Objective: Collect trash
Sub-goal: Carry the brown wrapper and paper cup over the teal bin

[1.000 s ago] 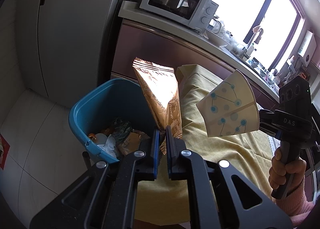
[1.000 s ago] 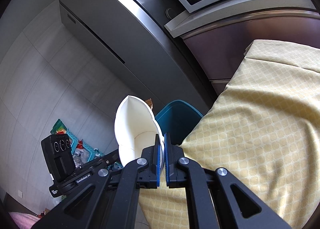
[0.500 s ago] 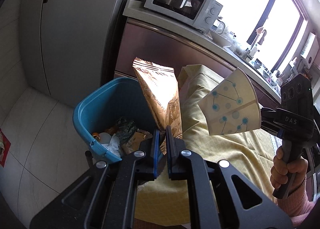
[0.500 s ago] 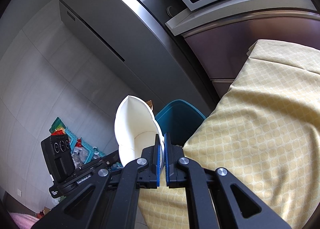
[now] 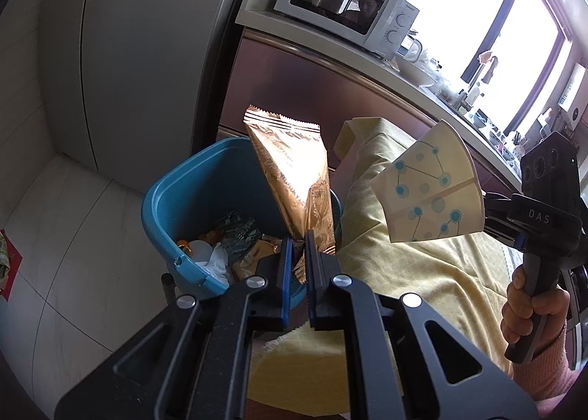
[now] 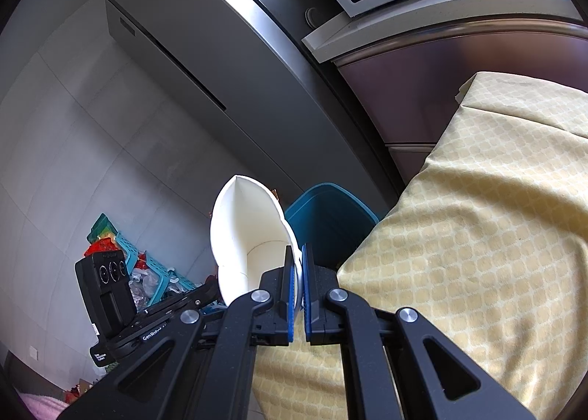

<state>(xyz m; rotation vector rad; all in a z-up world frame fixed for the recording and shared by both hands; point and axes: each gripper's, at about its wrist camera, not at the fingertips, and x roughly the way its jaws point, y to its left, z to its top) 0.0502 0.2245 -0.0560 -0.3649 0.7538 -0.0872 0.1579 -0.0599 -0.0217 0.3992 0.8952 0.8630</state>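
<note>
— How do the hands sit relative to the blue bin (image 5: 172, 199)?
— The left gripper (image 5: 297, 251) tilts downward right at the bin's near rim, its jaws pinched tight on the bottom edge of a copper snack wrapper (image 5: 294, 181), which stands upright over the bin's opening.
— And the other?
— The right gripper (image 6: 298, 265) is off to the bin's right, above the yellow tablecloth (image 6: 477, 236), angled down less steeply. Its jaws are clamped on the wall of a crushed paper cup (image 5: 430, 188), which hangs in the air beside the bin, not over it. A hand (image 5: 533, 313) in a pink sleeve (image 5: 544, 372) grips its handle.
— The bin itself?
— On the floor against the table's corner, trash already inside.
</note>
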